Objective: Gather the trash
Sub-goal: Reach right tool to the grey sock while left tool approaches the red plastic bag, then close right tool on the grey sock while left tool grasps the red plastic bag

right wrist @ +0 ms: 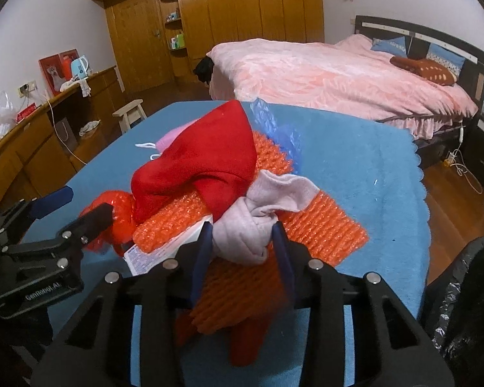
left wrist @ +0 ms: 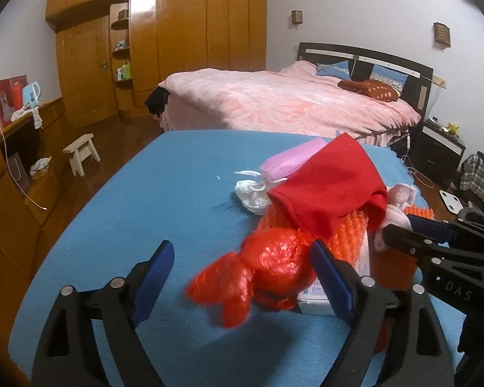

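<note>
Pile of stuff sits on the blue worktop (left wrist: 129,200) — red cloth, orange bubble wrap, a box. Right gripper (right wrist: 242,245) has its fingers clamped on the knotted pale pink sock (right wrist: 251,225) at the near edge of the pile. Left gripper (left wrist: 242,277) hangs with fingers wide apart around the crumpled red plastic bag (left wrist: 261,267), not squeezing it. Step looks like pickup — next, the left needs to close on the bag, then both lift toward the black bin bag (right wrist: 468,290) at near right.

Pink-quilted bed (left wrist: 274,103), wooden wardrobe (left wrist: 184,32), small stool (left wrist: 82,151), blue kettle (right wrist: 80,66).
</note>
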